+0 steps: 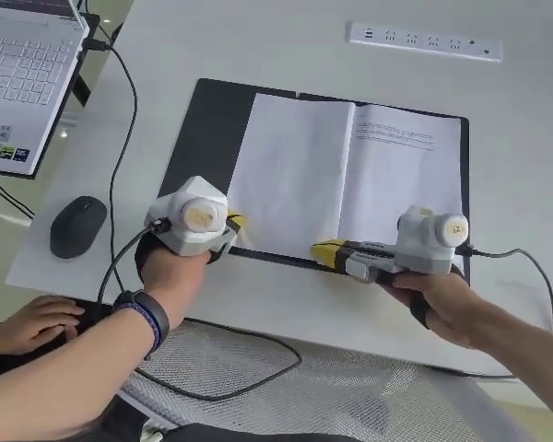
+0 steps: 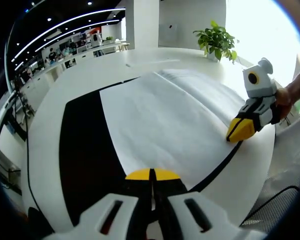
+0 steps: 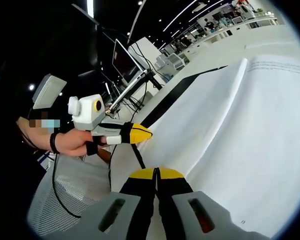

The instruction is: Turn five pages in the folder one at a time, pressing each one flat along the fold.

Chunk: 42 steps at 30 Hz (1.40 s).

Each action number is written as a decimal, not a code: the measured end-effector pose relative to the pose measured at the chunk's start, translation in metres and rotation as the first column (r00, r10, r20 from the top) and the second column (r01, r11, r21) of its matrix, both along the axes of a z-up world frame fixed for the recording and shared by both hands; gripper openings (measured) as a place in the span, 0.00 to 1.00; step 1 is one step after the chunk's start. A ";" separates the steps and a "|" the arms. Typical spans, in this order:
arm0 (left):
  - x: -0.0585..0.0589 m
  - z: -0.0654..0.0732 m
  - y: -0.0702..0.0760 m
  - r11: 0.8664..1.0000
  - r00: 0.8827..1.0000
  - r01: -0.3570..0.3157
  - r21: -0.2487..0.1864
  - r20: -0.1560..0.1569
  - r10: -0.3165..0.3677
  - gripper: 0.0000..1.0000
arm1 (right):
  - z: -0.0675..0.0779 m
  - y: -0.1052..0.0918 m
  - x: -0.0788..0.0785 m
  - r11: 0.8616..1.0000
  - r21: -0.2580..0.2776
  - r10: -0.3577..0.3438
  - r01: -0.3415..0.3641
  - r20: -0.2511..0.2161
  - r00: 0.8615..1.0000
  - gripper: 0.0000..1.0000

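A black folder (image 1: pixel 203 129) lies open on the white table, with a white left page (image 1: pixel 295 175) and a printed right page (image 1: pixel 401 184) meeting at the fold (image 1: pixel 346 170). My left gripper (image 1: pixel 232 223) is shut, its yellow tips at the left page's near corner (image 2: pixel 151 174). My right gripper (image 1: pixel 318 249) is shut too, lying sideways along the near edge with its tip just below the fold (image 3: pixel 156 173). Each gripper appears in the other's view: the right gripper (image 2: pixel 240 129) and the left gripper (image 3: pixel 135 133). Nothing shows between either pair of jaws.
A laptop (image 1: pixel 18 74) sits at the far left, with a black mouse (image 1: pixel 77 226) beside the folder. A white power strip (image 1: pixel 424 41) lies at the back. A cable (image 1: pixel 120 138) runs past the folder's left side. Another hand (image 1: pixel 28 327) rests at lower left, above a mesh chair (image 1: pixel 332 387).
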<state>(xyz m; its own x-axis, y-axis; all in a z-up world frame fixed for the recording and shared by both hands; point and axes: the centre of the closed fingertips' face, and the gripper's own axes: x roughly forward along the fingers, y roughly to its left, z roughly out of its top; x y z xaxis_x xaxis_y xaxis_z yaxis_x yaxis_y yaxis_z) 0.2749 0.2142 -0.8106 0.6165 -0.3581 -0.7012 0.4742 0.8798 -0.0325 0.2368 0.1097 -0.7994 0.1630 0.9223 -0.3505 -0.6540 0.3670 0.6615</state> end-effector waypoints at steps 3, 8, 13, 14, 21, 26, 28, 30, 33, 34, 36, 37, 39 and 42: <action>0.000 0.000 0.000 1.000 1.000 0.004 0.004 -0.004 -0.004 0.00 | 0.001 0.001 0.000 1.000 -0.001 -0.004 0.004 0.001 1.000 0.00; 0.000 0.000 -0.001 1.000 1.000 0.023 0.007 -0.018 -0.023 0.00 | 0.001 -0.001 0.002 1.000 0.000 -0.019 0.019 -0.009 1.000 0.00; -0.002 0.001 -0.005 0.999 0.998 0.042 0.002 -0.042 -0.042 0.06 | 0.007 -0.003 0.010 0.999 0.010 -0.042 0.042 -0.012 0.999 0.01; -0.002 0.003 -0.007 0.999 0.998 0.036 -0.013 -0.049 -0.036 0.08 | 0.010 -0.004 0.011 0.999 0.010 -0.044 0.044 -0.006 0.999 0.02; -0.002 0.024 -0.026 0.996 0.997 0.073 -0.044 -0.018 -0.074 0.16 | 0.030 -0.017 0.025 0.996 0.008 -0.092 0.091 0.057 0.994 0.12; -0.005 0.038 -0.039 0.994 0.996 0.088 -0.070 0.004 -0.088 0.20 | 0.042 -0.029 0.028 0.992 0.012 -0.124 0.123 0.089 0.988 0.13; -0.006 0.042 -0.041 0.993 0.996 0.093 -0.075 0.013 -0.093 0.22 | 0.045 -0.035 0.028 0.991 0.007 -0.132 0.132 0.107 0.985 0.15; -0.004 0.044 -0.040 0.993 0.996 0.091 -0.074 0.024 -0.090 0.23 | 0.048 -0.040 0.027 0.990 -0.002 -0.138 0.139 0.120 0.983 0.16; -0.002 0.047 -0.038 0.993 0.996 0.084 -0.084 0.030 -0.082 0.26 | 0.050 -0.050 0.026 0.990 -0.020 -0.139 0.143 0.141 0.980 0.18; -0.003 0.049 -0.038 0.993 0.996 0.085 -0.085 0.035 -0.083 0.27 | 0.051 -0.054 0.026 0.989 -0.030 -0.140 0.146 0.152 0.978 0.19; -0.004 0.052 -0.037 0.993 0.996 0.087 -0.086 0.041 -0.083 0.28 | 0.053 -0.061 0.026 0.988 -0.044 -0.142 0.151 0.170 0.975 0.19; -0.006 0.055 -0.038 0.993 0.995 0.088 -0.084 0.044 -0.084 0.29 | 0.053 -0.063 0.026 0.987 -0.047 -0.143 0.153 0.175 0.974 0.20; -0.007 0.060 -0.036 0.992 0.995 0.085 -0.088 0.054 -0.080 0.30 | 0.058 -0.072 0.027 0.984 -0.057 -0.154 0.168 0.196 0.968 0.21; -0.009 0.066 -0.033 0.993 0.995 0.081 -0.092 0.067 -0.075 0.32 | 0.064 -0.083 0.029 0.979 -0.069 -0.171 0.190 0.223 0.960 0.23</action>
